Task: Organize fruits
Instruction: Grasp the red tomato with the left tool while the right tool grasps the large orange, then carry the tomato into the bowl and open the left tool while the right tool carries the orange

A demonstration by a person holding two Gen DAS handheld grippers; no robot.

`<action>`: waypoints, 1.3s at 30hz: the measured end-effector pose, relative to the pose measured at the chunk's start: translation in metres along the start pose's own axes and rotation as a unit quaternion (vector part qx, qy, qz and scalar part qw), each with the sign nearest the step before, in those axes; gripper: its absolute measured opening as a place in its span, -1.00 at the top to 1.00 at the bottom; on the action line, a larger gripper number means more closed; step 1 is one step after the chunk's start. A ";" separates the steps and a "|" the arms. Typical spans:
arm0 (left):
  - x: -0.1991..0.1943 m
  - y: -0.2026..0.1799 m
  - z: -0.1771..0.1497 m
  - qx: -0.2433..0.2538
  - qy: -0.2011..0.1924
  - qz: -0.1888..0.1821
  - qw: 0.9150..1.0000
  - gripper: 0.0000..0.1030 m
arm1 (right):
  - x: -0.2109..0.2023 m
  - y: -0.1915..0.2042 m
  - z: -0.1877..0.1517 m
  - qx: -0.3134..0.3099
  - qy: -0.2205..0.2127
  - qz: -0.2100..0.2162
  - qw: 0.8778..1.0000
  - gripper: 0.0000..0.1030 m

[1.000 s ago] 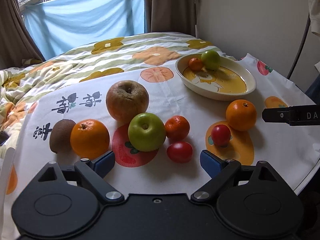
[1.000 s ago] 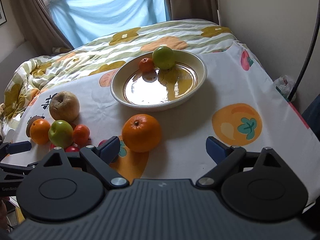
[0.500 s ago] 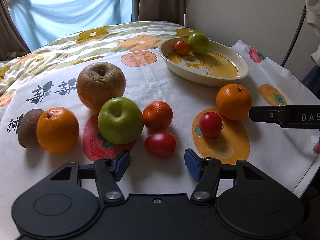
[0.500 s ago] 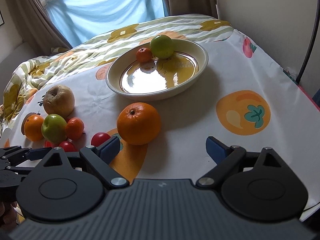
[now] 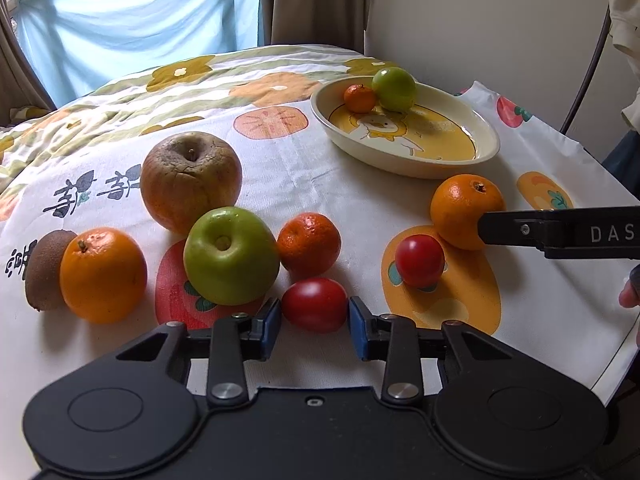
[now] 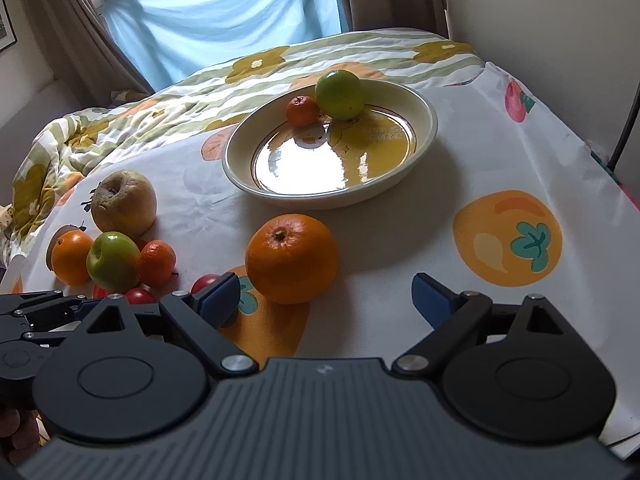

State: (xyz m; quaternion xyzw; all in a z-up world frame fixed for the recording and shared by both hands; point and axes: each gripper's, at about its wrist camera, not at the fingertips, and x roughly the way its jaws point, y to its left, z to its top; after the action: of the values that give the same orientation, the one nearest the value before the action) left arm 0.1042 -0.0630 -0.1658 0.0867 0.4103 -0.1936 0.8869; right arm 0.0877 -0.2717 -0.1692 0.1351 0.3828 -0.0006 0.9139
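Left wrist view: left hand-held gripper (image 5: 314, 322) jaws have just been closing, blue pads now pressing both sides of a red tomato (image 5: 314, 304) sitting on the table (image 5: 320, 184), just in front of the green apple (image 5: 231, 255) and mandarin (image 5: 309, 244). Right hand-held gripper (image 6: 326, 294) is hanging wide open, nothing btwn pads, orange (image 6: 291, 258) just ahead, short of the plate (image 6: 424, 136).
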 end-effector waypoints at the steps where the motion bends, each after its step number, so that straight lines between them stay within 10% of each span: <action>1: 0.000 0.000 0.000 0.001 0.000 0.000 1.000 0.23 | 0.002 0.001 0.001 -0.001 0.002 0.003 1.000 -1.00; 20: -0.004 0.001 -0.002 -0.003 0.008 0.002 1.000 0.24 | 0.023 0.011 0.015 0.000 0.026 0.022 0.999 -0.45; 39: -0.063 -0.017 0.029 -0.014 -0.025 0.024 0.999 0.24 | -0.035 0.003 0.041 -0.020 0.007 0.031 0.999 -0.40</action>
State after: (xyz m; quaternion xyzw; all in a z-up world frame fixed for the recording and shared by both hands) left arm 0.0806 -0.0701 -0.0987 0.0797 0.3888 -0.1687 0.9022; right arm 0.0917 -0.2822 -0.1161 0.1285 0.3847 0.0365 0.9133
